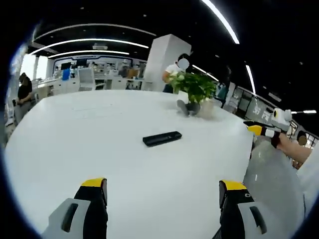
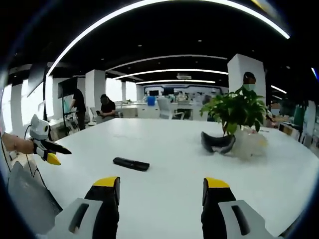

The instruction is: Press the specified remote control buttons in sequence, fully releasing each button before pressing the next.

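Plant (image 1: 193,87) in a pot stands at the far side of the white desk (image 1: 99,149), a dark curved object (image 2: 217,143) just beside it. One black remote (image 1: 162,138) lies flat mid-desk, nothing around it, its long axis running across both views. Left gripper (image 1: 163,191) and right gripper (image 2: 162,188) hover wide open, empty, well short of the remote.

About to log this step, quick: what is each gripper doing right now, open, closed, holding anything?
Left gripper: open, holding nothing, short of the remote control.
Right gripper: open, holding nothing.
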{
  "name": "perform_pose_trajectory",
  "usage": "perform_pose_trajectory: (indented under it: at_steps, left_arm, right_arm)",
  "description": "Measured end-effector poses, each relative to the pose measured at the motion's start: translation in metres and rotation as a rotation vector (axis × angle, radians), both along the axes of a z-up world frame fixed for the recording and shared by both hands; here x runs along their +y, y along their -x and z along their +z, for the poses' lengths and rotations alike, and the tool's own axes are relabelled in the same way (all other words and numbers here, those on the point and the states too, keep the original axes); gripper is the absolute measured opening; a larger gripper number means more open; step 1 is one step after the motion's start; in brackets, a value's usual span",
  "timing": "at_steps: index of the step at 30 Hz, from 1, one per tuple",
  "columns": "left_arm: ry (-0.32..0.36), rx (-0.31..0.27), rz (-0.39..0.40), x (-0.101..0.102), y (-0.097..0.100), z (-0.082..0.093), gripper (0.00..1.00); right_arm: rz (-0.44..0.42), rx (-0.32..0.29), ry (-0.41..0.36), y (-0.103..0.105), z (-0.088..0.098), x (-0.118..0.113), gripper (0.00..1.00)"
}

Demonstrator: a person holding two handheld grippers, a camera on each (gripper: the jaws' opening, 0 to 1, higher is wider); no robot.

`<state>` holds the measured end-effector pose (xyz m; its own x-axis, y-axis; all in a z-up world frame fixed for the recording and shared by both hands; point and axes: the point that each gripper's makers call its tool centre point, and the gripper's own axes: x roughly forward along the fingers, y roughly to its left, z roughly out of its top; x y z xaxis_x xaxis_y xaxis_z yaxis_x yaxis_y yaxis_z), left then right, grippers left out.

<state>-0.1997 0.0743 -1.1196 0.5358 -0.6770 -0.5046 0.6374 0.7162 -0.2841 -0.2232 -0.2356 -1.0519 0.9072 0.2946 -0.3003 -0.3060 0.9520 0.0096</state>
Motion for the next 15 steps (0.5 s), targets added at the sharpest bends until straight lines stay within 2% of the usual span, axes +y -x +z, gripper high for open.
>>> perform_pose_trajectory:
  at_steps: [1, 5, 8, 10, 12, 15]
  left_arm:
    - [0.005, 0.037, -0.024, -0.004, -0.005, -0.006, 0.97]
    - [0.055, 0.088, -0.075, -0.018, -0.025, -0.013, 0.94]
    - [0.026, 0.091, -0.110, -0.023, -0.035, -0.018, 0.93]
    - [-0.049, 0.064, -0.167, -0.024, -0.043, -0.023, 0.93]
    - [-0.091, 0.052, -0.201, -0.026, -0.049, -0.027, 0.92]
    - [-0.096, 0.059, -0.226, -0.033, -0.057, -0.030, 0.92]
  right_arm:
    - [-0.002, -0.001, -0.003, 0.000, 0.001, 0.000, 0.66]
    - [-0.018, 0.017, 0.013, 0.000, -0.003, -0.003, 0.63]
    - [-0.019, 0.032, 0.020, 0.000, -0.006, -0.003, 0.63]
    - [-0.019, 0.042, 0.026, 0.000, -0.009, -0.003, 0.62]
    - [-0.012, 0.057, 0.035, 0.000, -0.012, -0.002, 0.61]
    - [0.007, 0.066, 0.058, 0.001, -0.014, 0.003, 0.61]
